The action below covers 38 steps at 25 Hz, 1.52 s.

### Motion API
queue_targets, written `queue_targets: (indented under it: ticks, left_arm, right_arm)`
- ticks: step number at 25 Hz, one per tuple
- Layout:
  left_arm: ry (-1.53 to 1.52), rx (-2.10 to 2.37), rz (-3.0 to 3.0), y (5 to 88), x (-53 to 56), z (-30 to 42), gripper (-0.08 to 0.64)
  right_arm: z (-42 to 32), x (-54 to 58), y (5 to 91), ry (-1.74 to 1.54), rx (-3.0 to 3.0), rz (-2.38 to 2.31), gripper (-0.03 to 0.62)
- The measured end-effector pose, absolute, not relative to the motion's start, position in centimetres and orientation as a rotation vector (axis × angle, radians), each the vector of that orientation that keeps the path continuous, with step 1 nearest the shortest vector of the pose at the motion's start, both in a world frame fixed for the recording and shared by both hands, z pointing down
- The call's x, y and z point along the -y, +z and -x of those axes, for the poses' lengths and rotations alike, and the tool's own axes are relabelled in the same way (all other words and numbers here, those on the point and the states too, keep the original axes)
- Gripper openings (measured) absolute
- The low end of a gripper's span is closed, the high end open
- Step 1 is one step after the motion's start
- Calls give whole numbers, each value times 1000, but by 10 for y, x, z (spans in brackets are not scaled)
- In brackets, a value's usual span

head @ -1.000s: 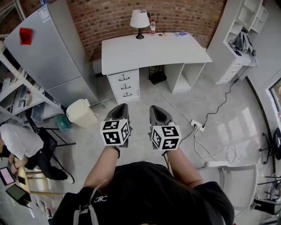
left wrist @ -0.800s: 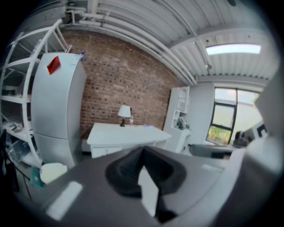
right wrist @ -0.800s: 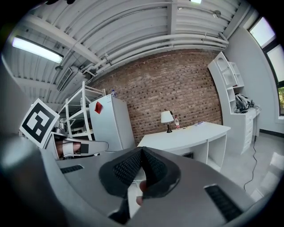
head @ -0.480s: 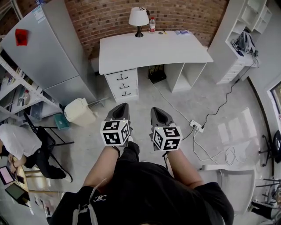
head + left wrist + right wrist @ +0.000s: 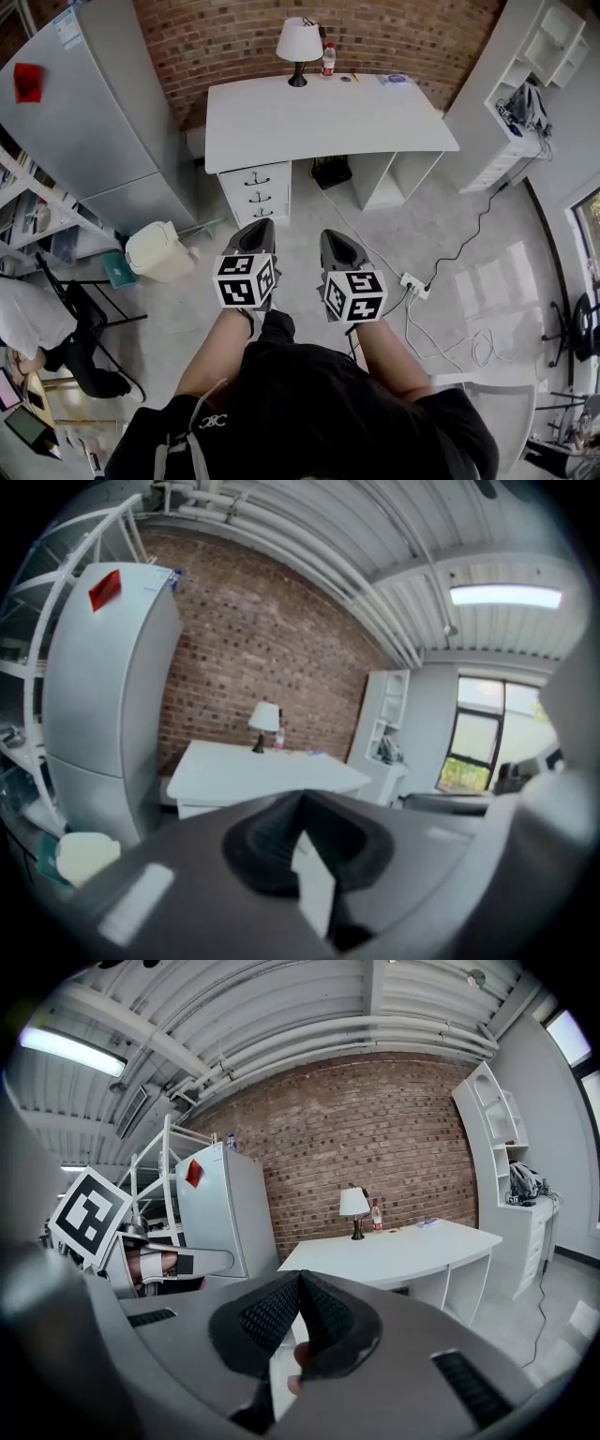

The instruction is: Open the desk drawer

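The white desk (image 5: 319,117) stands against the brick wall, well ahead of me. Its drawer stack (image 5: 255,194), three white drawers with dark handles, sits under the desk's left end, and all three look closed. My left gripper (image 5: 260,228) and right gripper (image 5: 335,236) are held side by side at waist height, pointing at the desk and far short of it. Both are shut with nothing between the jaws. The desk (image 5: 253,771) shows beyond the left gripper (image 5: 302,801) in the left gripper view. In the right gripper view the desk (image 5: 394,1255) lies past the right gripper (image 5: 300,1279).
A table lamp (image 5: 298,39) and a bottle (image 5: 328,58) stand at the desk's back edge. A grey fridge (image 5: 84,122) and a cream bin (image 5: 159,251) are left of the drawers. A power strip (image 5: 410,284) with cables lies on the floor to the right. A person (image 5: 37,319) sits at far left.
I have stepped nearer to the desk, which now looks slightly larger and more centred. Both grippers keep the same shut pose in front of me.
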<state>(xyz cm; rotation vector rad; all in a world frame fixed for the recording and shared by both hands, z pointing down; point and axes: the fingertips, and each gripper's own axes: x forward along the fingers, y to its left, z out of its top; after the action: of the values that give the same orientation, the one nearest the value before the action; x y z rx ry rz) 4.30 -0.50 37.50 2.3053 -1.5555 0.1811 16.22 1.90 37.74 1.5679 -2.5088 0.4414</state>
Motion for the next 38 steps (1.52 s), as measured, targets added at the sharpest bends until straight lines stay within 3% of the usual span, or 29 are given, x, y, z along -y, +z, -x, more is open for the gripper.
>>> queue_targets:
  ticks: [18, 32, 38]
  left_arm:
    - [160, 1496, -2210, 398, 194, 27, -2]
    - [245, 1690, -1886, 494, 238, 61, 0]
    - [-65, 1641, -1586, 554, 247, 45, 2]
  right_arm:
    - [-108, 179, 369, 398, 2444, -1542, -8]
    - [-79, 260, 416, 431, 2482, -1192, -8]
    - [-71, 298, 433, 401, 2501, -934, -8]
